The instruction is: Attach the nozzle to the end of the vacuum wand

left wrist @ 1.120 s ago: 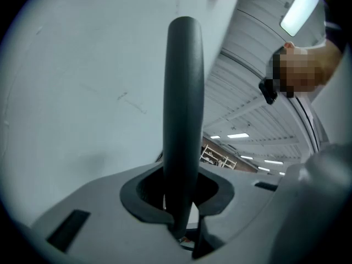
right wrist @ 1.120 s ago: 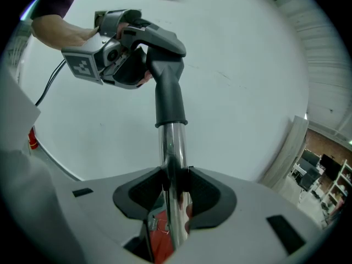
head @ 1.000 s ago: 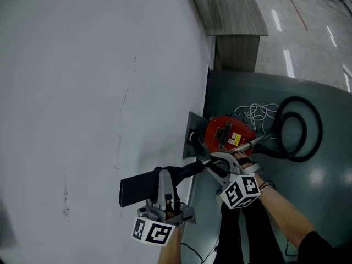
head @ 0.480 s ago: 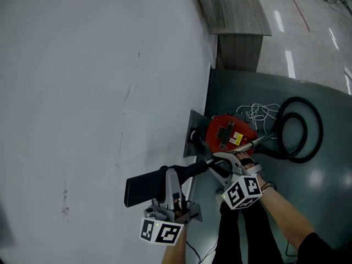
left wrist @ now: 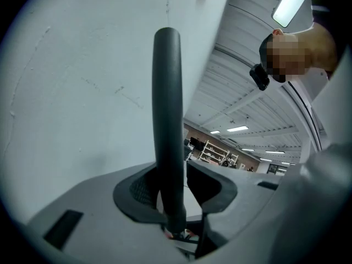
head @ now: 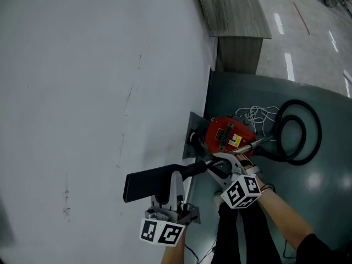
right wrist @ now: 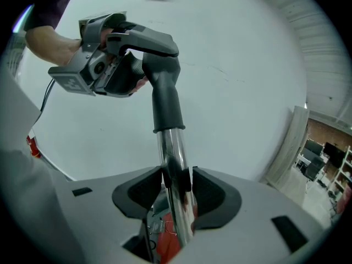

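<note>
So, left gripper (left wrist: 176,191): jaws just opening, nozzle (left wrist: 168,92) loose between them
Right gripper (right wrist: 176,188): pinching wand (right wrist: 171,147)
Risk: nozzle drops off if not fully seated

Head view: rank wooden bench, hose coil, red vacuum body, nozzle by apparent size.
1. wooden bench
2. hose coil
3. red vacuum body and nozzle: too alike to rank; the nozzle is nearer the camera.

Wand (right wrist: 172,153) partly hidden (seemingly), forearm (head: 286,213) cropped
</note>
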A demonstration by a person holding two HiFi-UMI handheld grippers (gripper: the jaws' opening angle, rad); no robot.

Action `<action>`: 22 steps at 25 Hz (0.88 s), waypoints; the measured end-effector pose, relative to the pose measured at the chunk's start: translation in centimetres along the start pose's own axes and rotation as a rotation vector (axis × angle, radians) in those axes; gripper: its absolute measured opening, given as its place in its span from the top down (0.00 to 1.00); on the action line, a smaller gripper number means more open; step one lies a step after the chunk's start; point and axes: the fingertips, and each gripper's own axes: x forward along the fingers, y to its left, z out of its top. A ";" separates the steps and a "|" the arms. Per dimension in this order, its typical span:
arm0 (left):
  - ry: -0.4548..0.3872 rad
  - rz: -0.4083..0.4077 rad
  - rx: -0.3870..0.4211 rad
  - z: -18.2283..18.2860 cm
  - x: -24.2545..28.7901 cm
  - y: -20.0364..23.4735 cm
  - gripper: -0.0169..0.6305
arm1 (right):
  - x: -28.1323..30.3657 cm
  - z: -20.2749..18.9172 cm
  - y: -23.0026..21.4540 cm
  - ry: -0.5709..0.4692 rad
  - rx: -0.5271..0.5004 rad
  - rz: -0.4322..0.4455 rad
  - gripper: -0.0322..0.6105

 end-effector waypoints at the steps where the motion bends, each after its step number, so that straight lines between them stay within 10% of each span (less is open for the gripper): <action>1: 0.012 0.005 0.000 -0.4 -0.3 0.0 0.76 | -0.1 0.1 0.0 -0.002 0.006 -0.002 0.69; 11: 0.126 0.080 -0.067 -2.1 -5.1 -0.7 0.74 | -6.6 4.2 -1.3 -0.088 0.144 -0.011 0.65; 22: 0.192 -0.047 0.055 4.7 -4.7 -10.7 0.92 | -17.4 13.7 -3.9 -0.355 0.817 0.041 0.87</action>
